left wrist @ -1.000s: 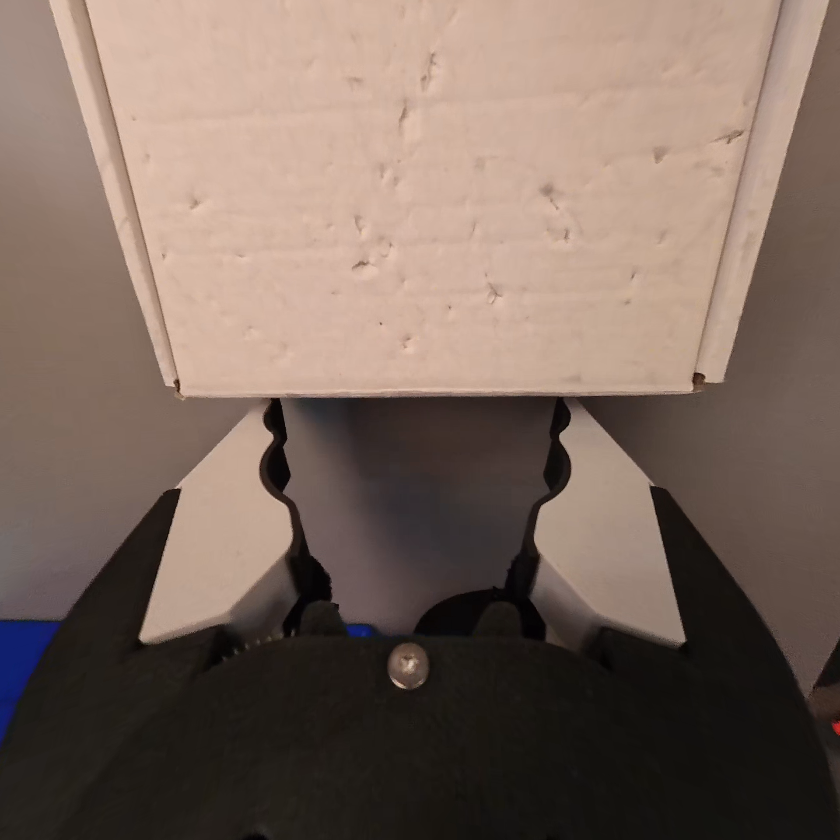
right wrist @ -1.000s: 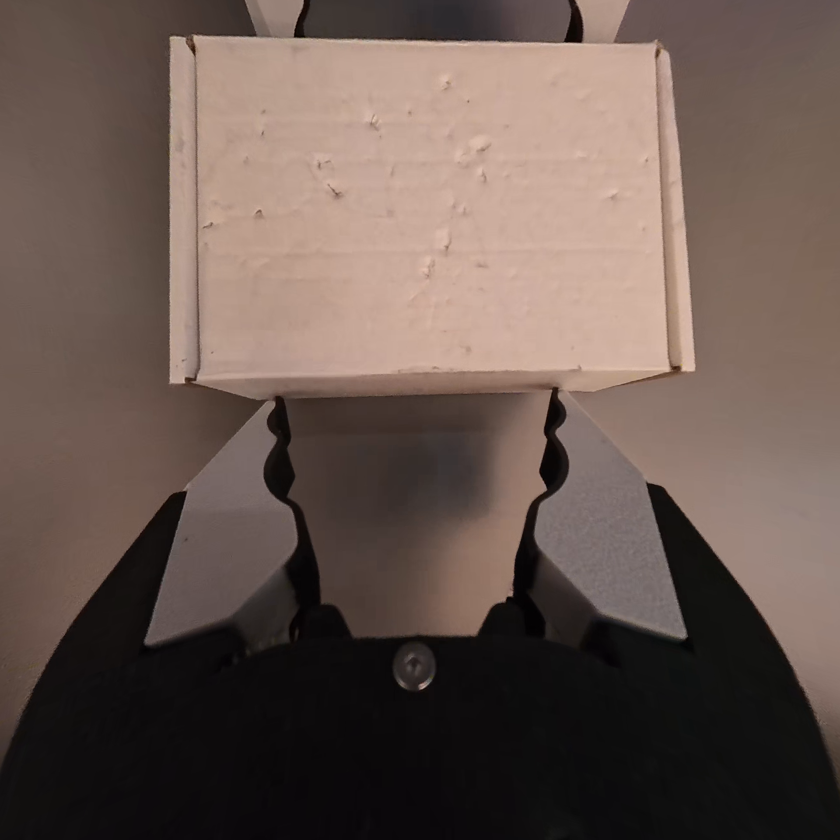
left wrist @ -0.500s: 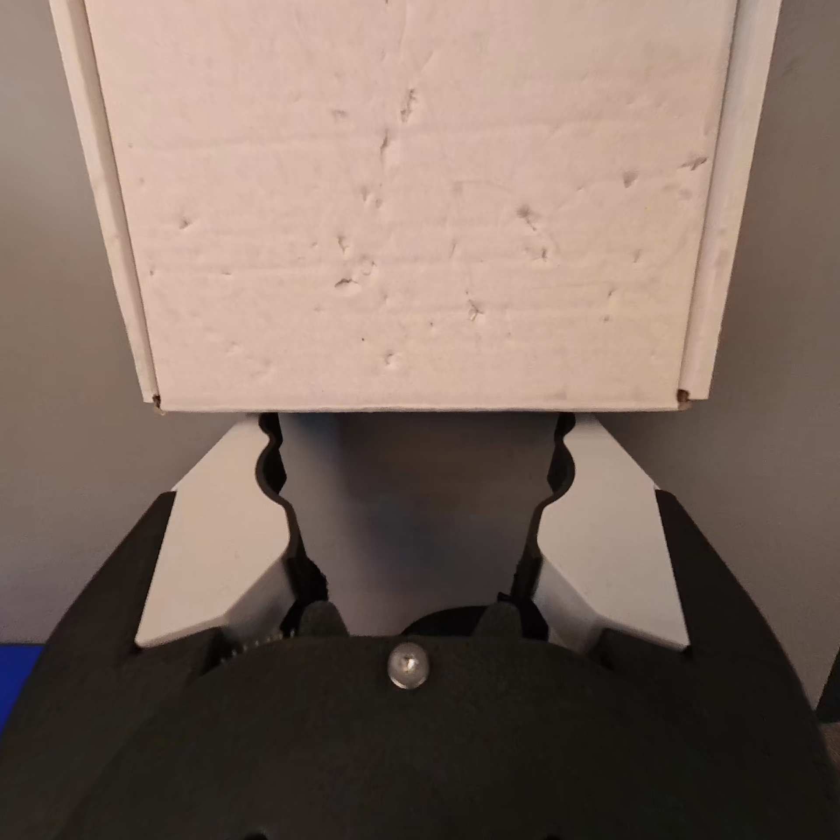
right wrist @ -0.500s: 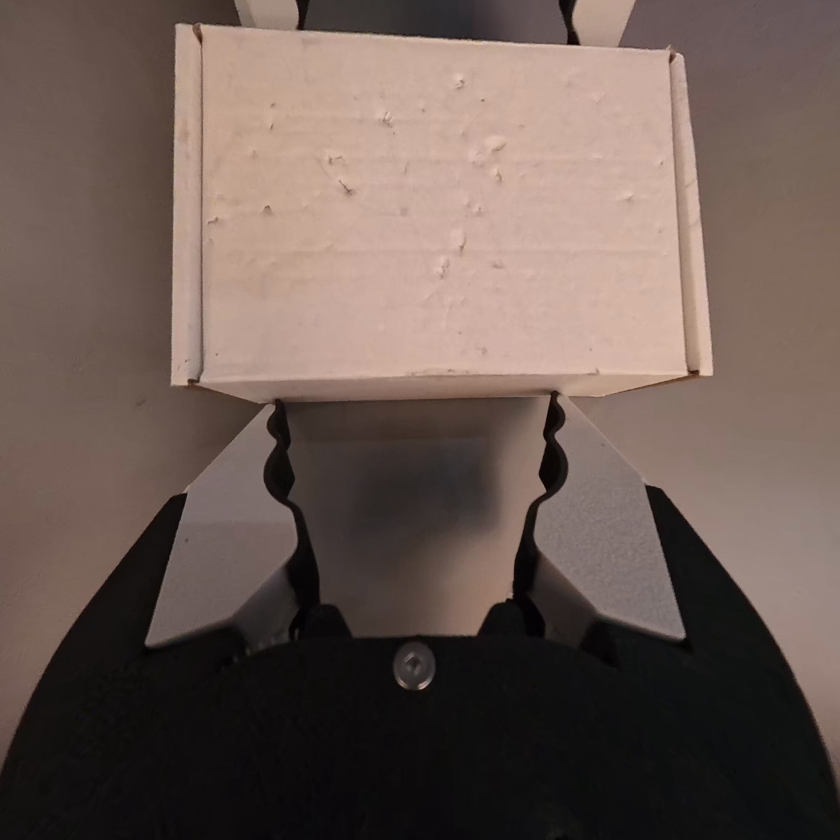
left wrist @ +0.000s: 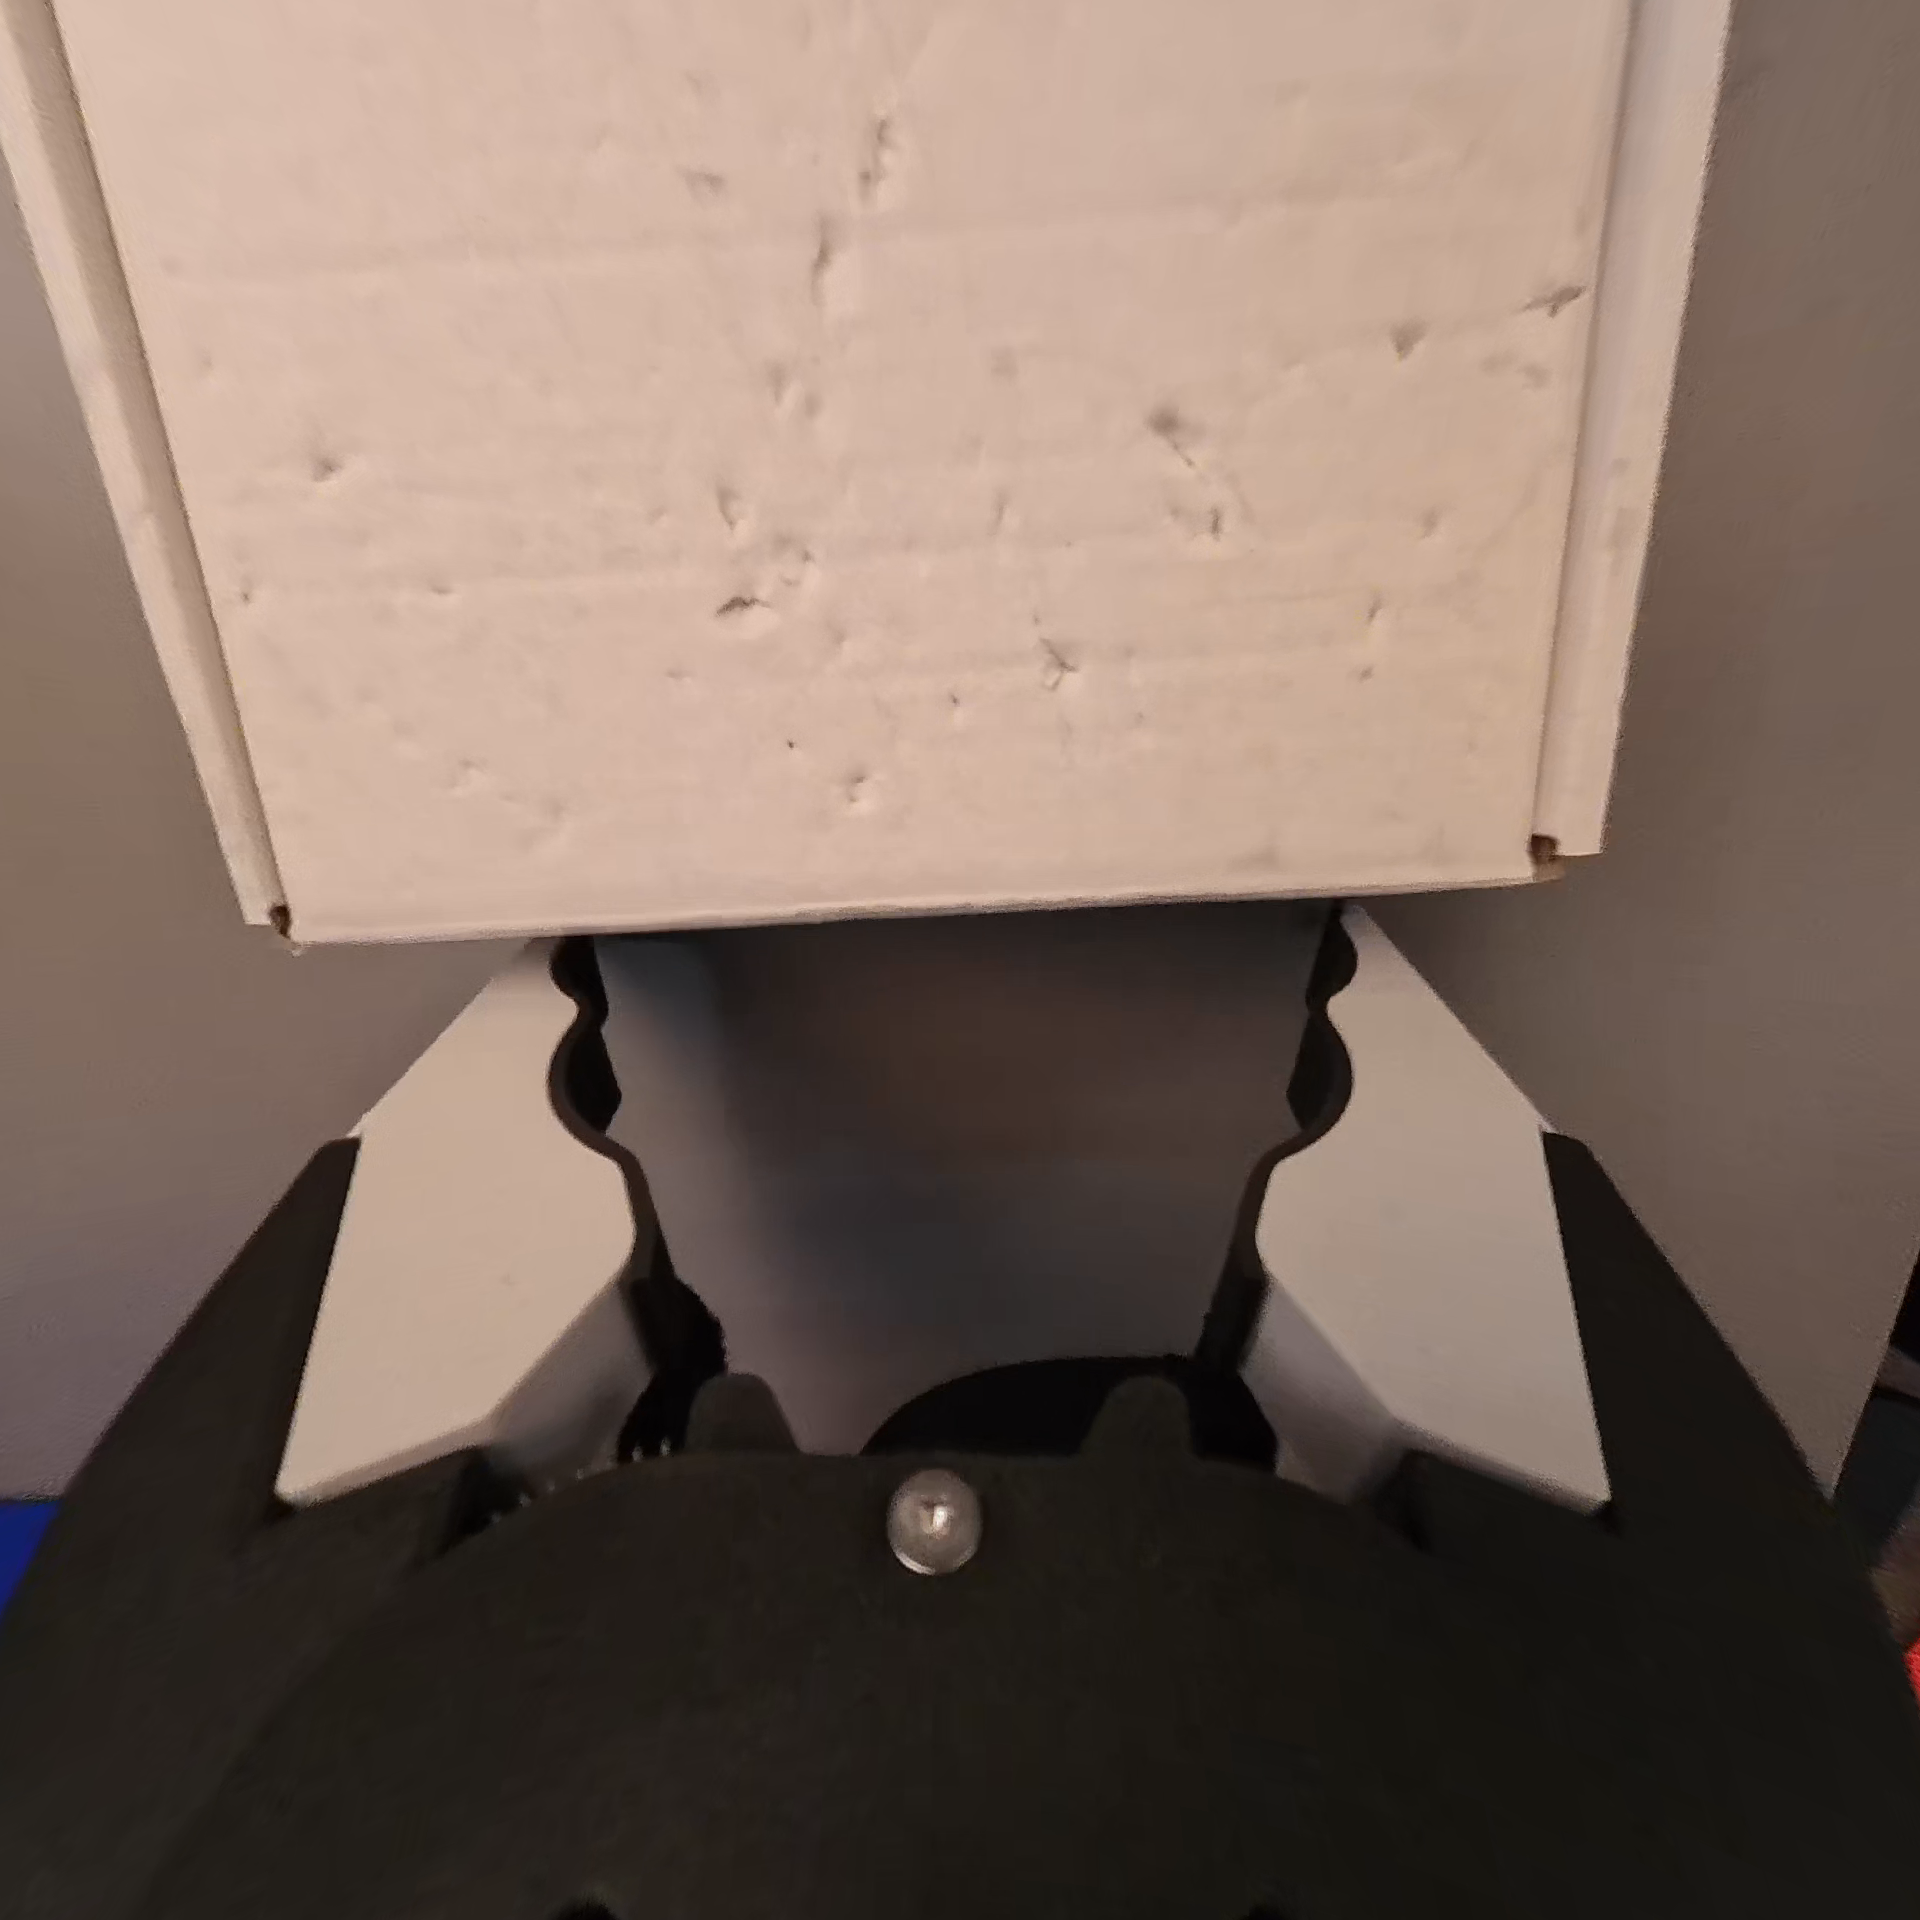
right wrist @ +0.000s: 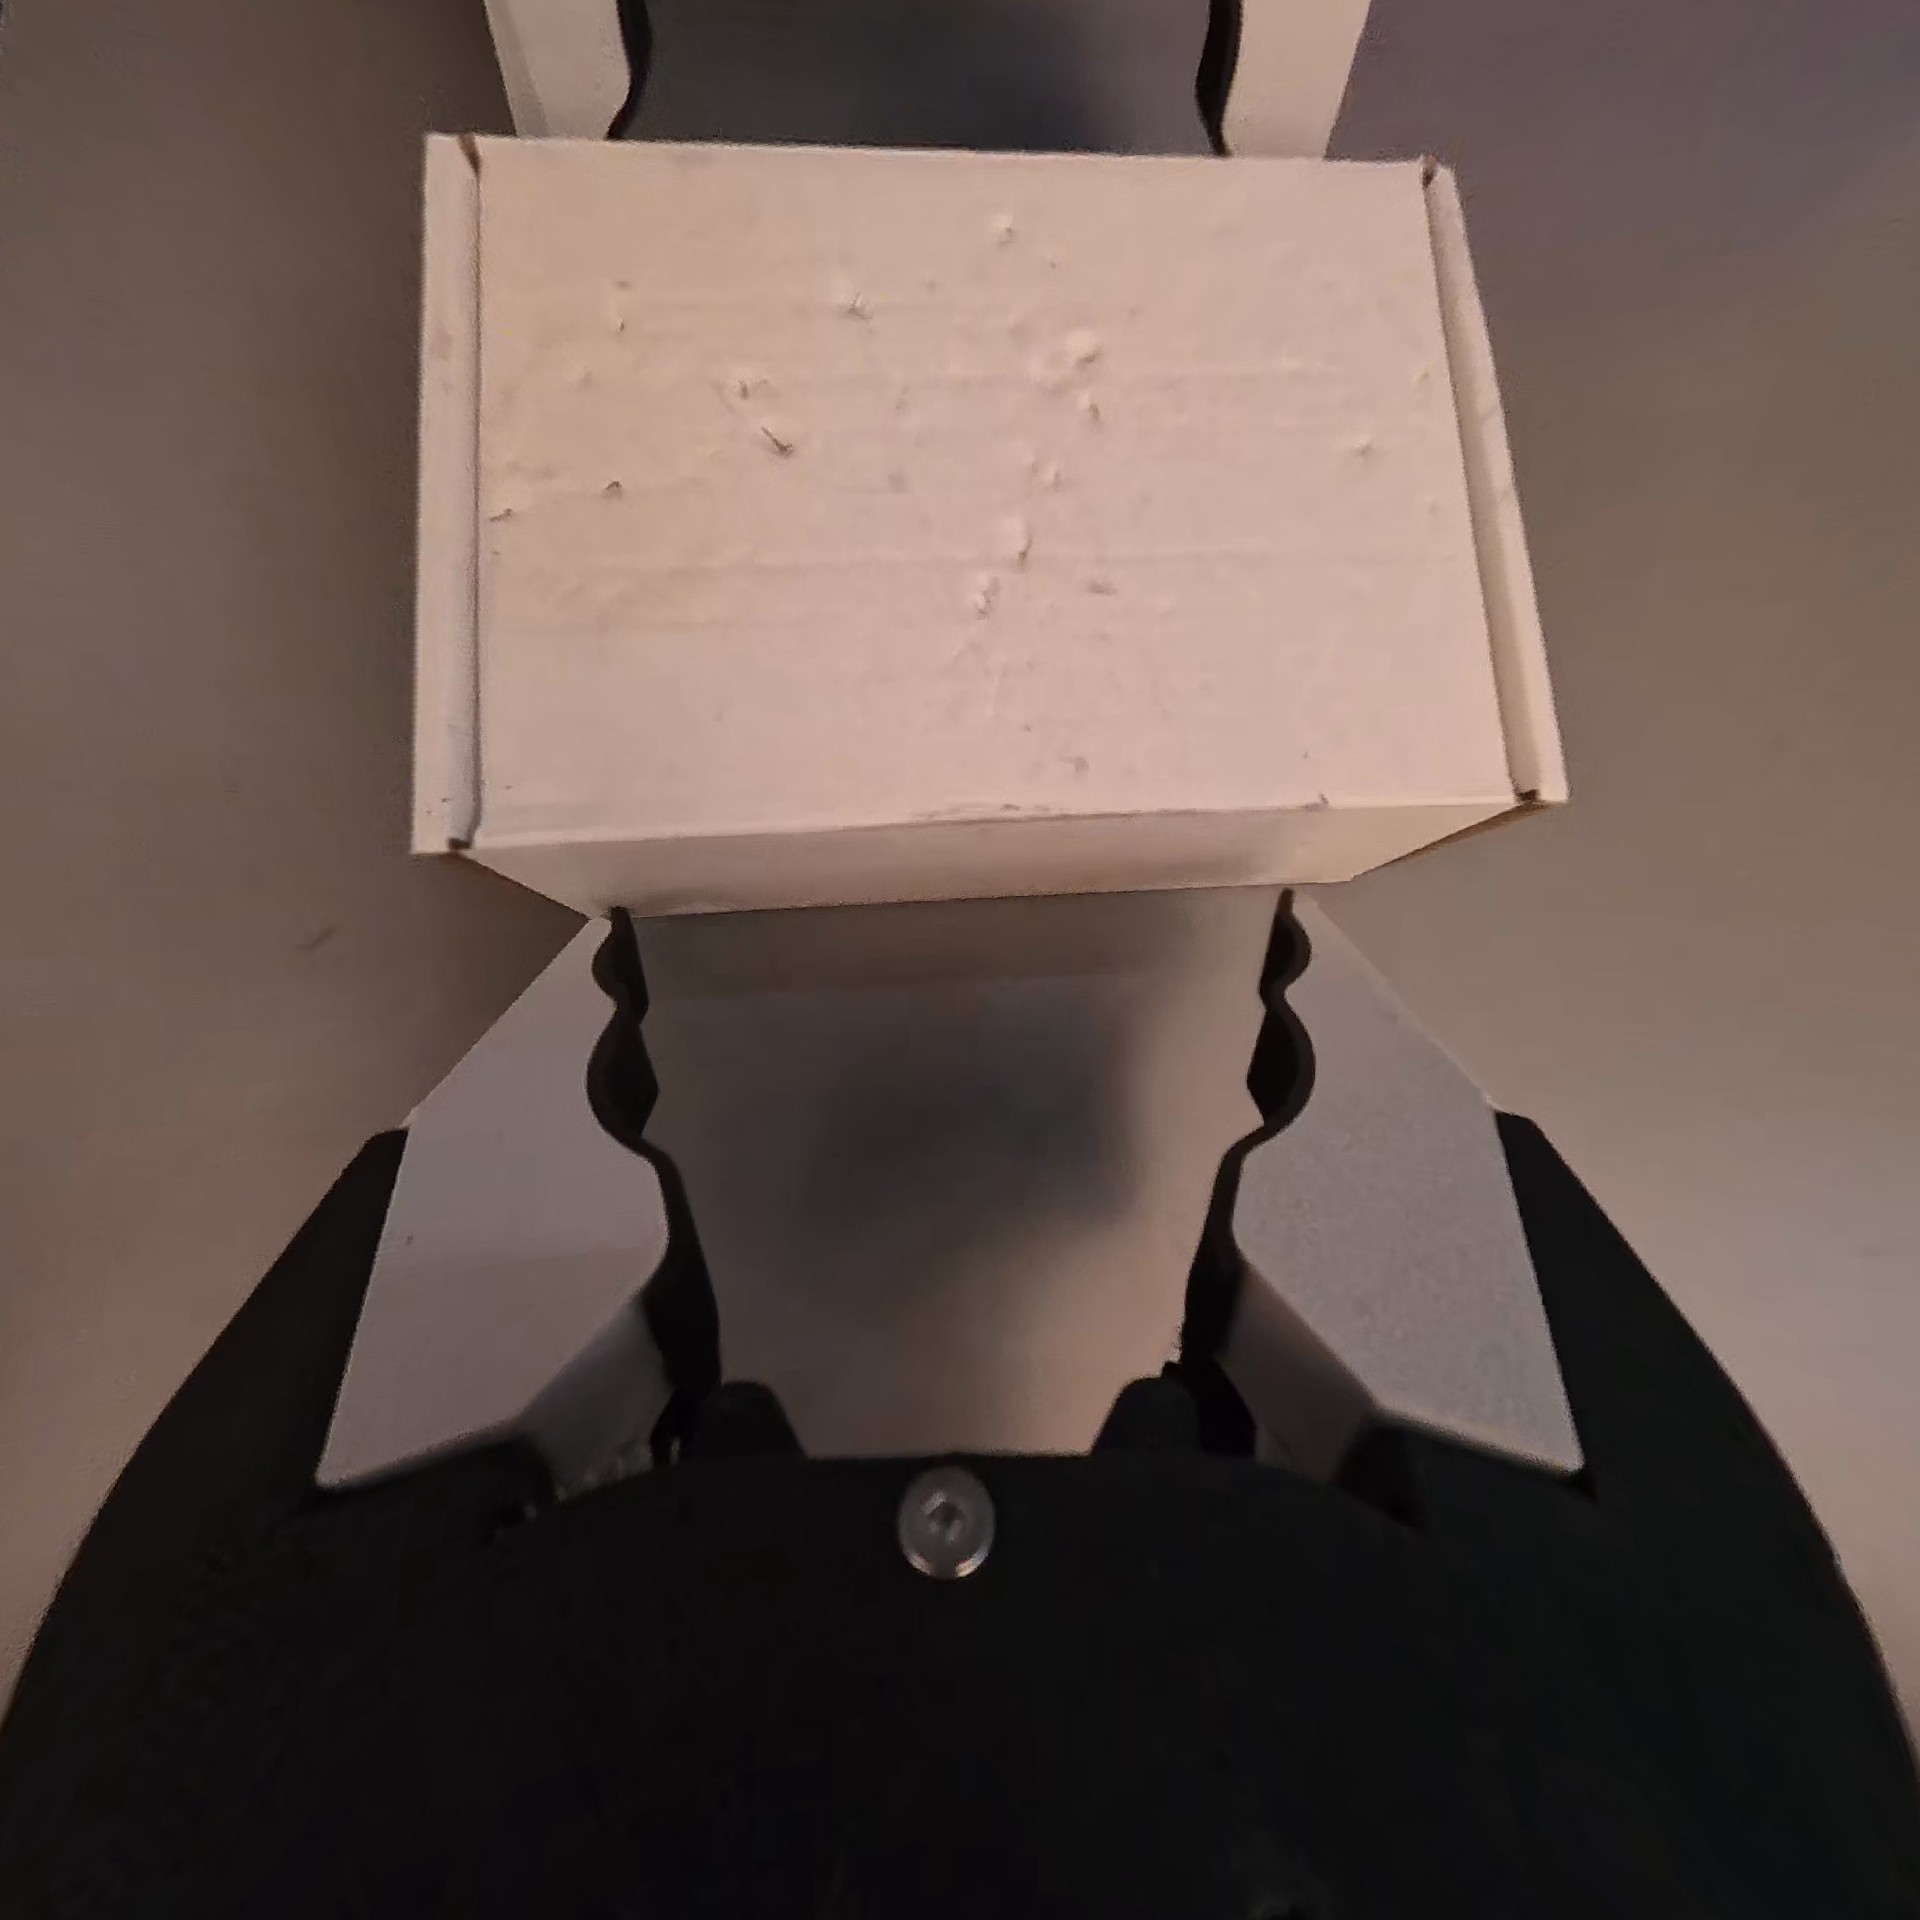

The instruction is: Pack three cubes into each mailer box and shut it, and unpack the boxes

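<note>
A closed white mailer box (left wrist: 935, 468) with a dented lid lies on the grey table. It also shows in the right wrist view (right wrist: 966, 540). My left gripper (left wrist: 956, 935) is open, its fingertips at the box's near wall. My right gripper (right wrist: 953, 912) is open, its fingertips against the opposite wall. The left gripper (right wrist: 925, 62) shows beyond the box in the right wrist view, so the box sits between the two grippers. No cubes are in view; the inside of the box is hidden.
The grey table (right wrist: 208, 623) runs on both sides of the box. A blue thing (left wrist: 21, 1527) shows at the lower left edge of the left wrist view, and a dark thing (left wrist: 1903, 1392) with a red patch below it at the right edge. One gripper's finger ends stand about 12 cm off the other's.
In the right wrist view the box's far edge sits lower and more of the left gripper's fingers shows beyond it. In the left wrist view the box looms larger and slightly turned. Both grippers stay open.
</note>
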`<state>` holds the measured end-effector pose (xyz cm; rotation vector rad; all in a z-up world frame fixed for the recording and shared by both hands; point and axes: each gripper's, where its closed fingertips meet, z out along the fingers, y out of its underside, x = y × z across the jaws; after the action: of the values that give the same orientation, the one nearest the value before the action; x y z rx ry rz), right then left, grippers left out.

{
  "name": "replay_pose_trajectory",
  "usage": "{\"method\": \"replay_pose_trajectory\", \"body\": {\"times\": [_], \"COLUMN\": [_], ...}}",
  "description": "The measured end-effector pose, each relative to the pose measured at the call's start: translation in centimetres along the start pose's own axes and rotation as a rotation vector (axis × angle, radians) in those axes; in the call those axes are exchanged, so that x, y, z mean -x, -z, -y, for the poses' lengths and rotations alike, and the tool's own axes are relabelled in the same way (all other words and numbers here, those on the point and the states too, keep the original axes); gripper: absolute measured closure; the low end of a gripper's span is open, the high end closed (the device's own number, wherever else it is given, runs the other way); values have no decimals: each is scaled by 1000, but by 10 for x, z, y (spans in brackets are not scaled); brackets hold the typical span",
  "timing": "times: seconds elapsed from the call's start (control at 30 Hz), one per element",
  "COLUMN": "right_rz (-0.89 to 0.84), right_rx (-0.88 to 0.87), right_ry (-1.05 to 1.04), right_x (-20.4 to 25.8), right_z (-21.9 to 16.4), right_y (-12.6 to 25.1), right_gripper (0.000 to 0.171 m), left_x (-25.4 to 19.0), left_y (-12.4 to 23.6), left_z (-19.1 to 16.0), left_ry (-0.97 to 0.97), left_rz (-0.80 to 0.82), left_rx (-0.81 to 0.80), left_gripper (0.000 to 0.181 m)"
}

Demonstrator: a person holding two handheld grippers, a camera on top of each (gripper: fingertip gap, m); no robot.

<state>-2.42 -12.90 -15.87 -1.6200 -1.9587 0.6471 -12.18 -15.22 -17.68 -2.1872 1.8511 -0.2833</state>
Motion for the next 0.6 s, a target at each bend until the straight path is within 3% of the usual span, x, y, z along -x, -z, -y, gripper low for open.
{"method": "replay_pose_trajectory", "body": {"times": [0.6], "right_rz": [-13], "right_rx": [-19], "right_ry": [11], "right_x": [-3], "right_z": [6], "right_y": [-3], "right_gripper": [54], "left_x": [7], "left_y": [4], "left_z": [5], "left_ry": [5], "left_rz": [28], "left_rx": [-26], "left_gripper": [52]}}
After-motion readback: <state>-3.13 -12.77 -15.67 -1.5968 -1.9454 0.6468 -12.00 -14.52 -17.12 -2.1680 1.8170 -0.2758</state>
